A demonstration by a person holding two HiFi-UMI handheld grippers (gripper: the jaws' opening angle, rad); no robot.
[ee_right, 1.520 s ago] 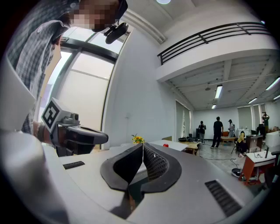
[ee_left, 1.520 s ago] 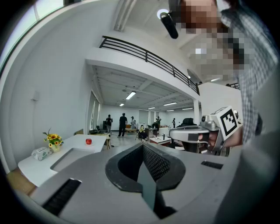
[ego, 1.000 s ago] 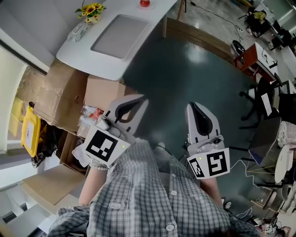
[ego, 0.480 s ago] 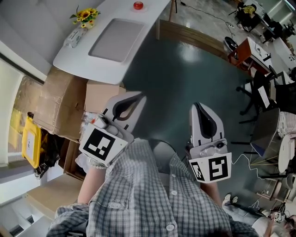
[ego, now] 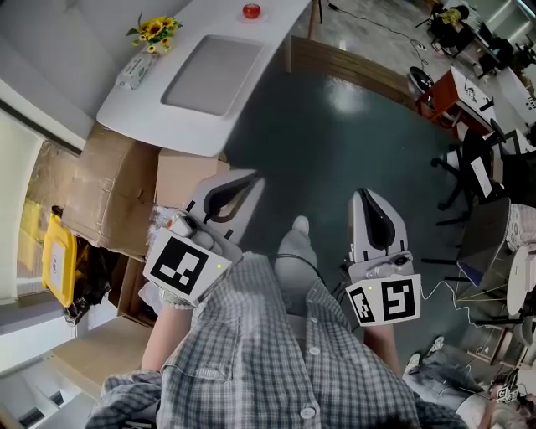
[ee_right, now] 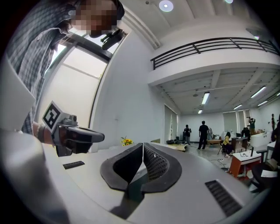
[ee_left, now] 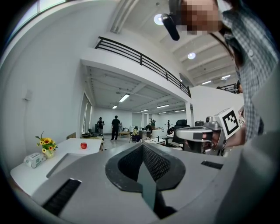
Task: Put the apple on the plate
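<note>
The left hand-held gripper [ego: 239, 183] and right hand-held gripper [ego: 368, 209] are closed and empty. The apple [ego: 250, 11] sits on the far bench [ego: 280, 29]; best step closer, then open wide.

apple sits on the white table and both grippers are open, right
Not quite. The apple is on the white table, but the left gripper and the right gripper are both shut and empty; each gripper view shows its jaws closed together.
</note>
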